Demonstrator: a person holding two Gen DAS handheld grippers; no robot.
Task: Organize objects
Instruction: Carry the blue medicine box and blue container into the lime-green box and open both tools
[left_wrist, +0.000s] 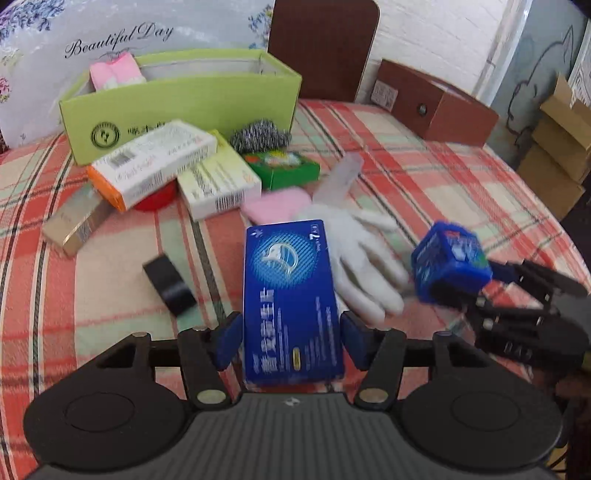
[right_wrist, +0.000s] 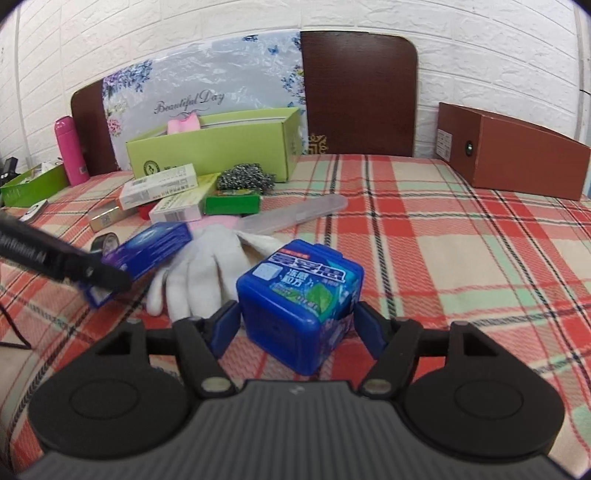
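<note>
Your left tongs (left_wrist: 291, 338) held the flat blue box (left_wrist: 290, 299) tight between both fingers, just above the checked worktop (left_wrist: 424, 177). Your right tongs (right_wrist: 293, 326) held the blue cube tub (right_wrist: 299, 299) the same way, beside the white glove (right_wrist: 207, 266). Far behind sat the green box (left_wrist: 184, 107) with more small boxes piled in front.

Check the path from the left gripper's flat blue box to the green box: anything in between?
Yes. White cartons, a green pack and a steel scourer crowd the green box front; approach from above.
</note>
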